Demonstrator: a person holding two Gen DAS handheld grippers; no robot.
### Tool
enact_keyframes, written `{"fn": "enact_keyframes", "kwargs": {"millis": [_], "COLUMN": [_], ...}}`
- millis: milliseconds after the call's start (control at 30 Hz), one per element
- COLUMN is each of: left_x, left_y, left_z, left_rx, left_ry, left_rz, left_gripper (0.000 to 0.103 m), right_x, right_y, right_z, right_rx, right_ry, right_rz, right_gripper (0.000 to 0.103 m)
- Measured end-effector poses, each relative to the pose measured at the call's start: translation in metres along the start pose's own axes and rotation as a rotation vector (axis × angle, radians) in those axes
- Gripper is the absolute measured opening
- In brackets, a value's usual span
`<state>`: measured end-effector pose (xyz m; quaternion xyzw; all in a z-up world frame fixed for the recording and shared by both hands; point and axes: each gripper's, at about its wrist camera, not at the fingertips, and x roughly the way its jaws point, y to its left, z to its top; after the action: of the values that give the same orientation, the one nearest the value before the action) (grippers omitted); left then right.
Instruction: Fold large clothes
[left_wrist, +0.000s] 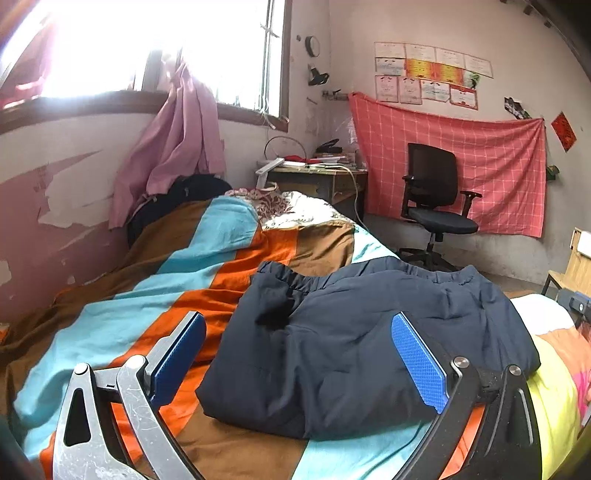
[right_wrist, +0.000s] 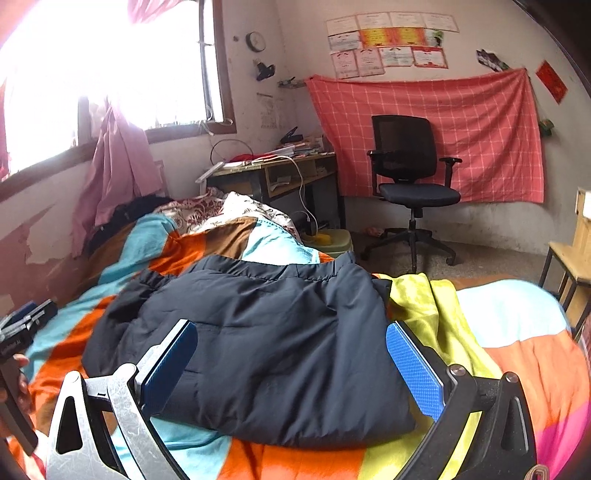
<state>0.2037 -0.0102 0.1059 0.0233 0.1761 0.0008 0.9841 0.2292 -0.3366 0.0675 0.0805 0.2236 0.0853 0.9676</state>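
Navy jacket (left_wrist: 369, 343) lies folded in a bundle on the striped bed (left_wrist: 192, 266), mid-frame in both views. Left claw (left_wrist: 299, 363) gapes wide w/ nothing in it, jacket at its 12 o'clock. Right claw (right_wrist: 291, 369) also wide apart, empty, over the jacket's near edge. Chair (right_wrist: 410, 184) at 1 o'clock by the red cloth (right_wrist: 480, 125).

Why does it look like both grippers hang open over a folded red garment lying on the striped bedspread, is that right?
Not quite: the garment is dark navy, not red, as the right wrist view shows. The rest holds: left gripper and right gripper are open, and it lies folded on the striped bedspread.
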Motion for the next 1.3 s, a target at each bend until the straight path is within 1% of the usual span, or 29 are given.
{"fn": "enact_keyframes", "kwargs": {"millis": [167, 267, 567, 800, 933, 1100, 1300], "left_x": [-0.018, -0.028, -0.059, -0.073, -0.080, -0.088, -0.103], "left_y": [-0.009, -0.013, -0.020, -0.021, -0.022, -0.024, -0.026], "left_z": [-0.007, -0.009, -0.014, -0.023, -0.027, -0.033, -0.046], "left_rx": [0.024, 0.011, -0.009, -0.006, -0.006, -0.009, -0.014], "left_ry": [-0.020, -0.025, -0.049, -0.049, -0.052, -0.043, -0.050], "left_rz": [-0.003, -0.020, -0.051, -0.031, -0.037, -0.064, -0.051], "left_gripper": [0.100, 0.101, 0.101, 0.101, 0.101, 0.101, 0.101], "right_x": [-0.018, -0.027, -0.060, -0.082, -0.091, -0.099, -0.104], "right_y": [0.006, 0.011, 0.029, 0.043, 0.047, 0.054, 0.059], "right_z": [-0.005, -0.008, -0.020, -0.035, -0.041, -0.051, -0.059], "right_rx": [-0.005, -0.010, -0.057, -0.098, -0.122, -0.144, -0.152], "right_ry": [-0.027, -0.030, -0.094, -0.127, -0.144, -0.141, -0.125], "right_rz": [0.003, 0.030, 0.034, 0.043, 0.039, 0.053, 0.052], "right_gripper": [0.103, 0.103, 0.103, 0.103, 0.103, 0.103, 0.103]}}
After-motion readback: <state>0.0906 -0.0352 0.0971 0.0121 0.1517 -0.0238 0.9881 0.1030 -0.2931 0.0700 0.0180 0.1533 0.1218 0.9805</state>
